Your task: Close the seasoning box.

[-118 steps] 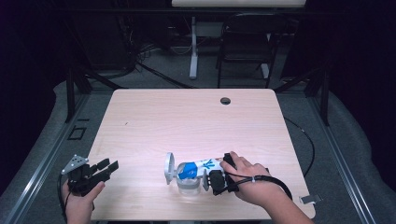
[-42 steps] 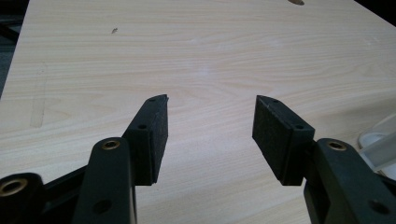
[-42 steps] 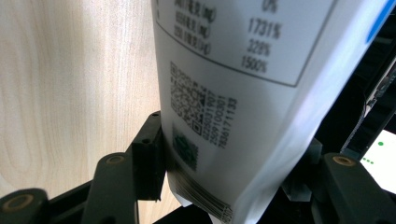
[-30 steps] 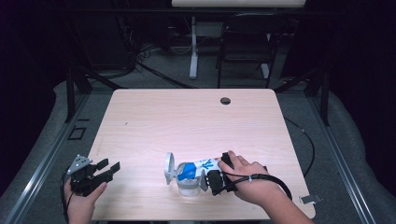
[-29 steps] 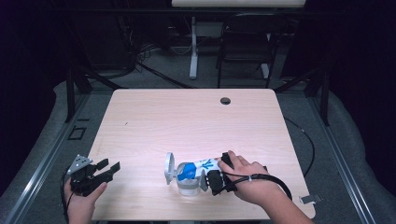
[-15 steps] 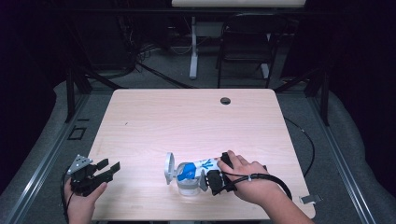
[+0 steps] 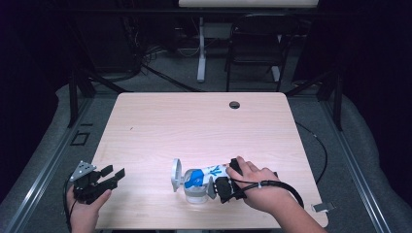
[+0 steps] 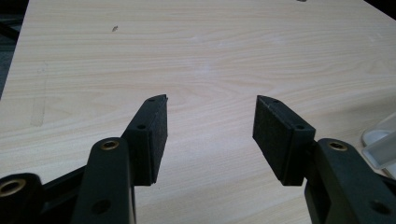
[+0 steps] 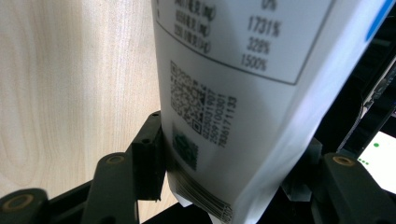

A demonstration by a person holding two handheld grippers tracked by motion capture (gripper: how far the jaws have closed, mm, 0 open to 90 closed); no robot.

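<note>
Near the front edge of the desk (image 7: 204, 121) I've got the right gripper (image 7: 221, 187) clamped on a white pouch (image 9: 233, 107), blue cap (image 7: 193, 178) tipped over a clear cup (image 7: 195, 195); can't see what's inside. Left gripper (image 8: 210, 135) sits wide open, nothing in its jaws.

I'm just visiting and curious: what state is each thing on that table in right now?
left hand-held gripper: open, holds nothing, at the table's near left corner.
right hand-held gripper: shut on the white pouch.
white pouch: clamped between the jaws, its blue end over the clear cup.
clear cup: upright on the table.
</note>
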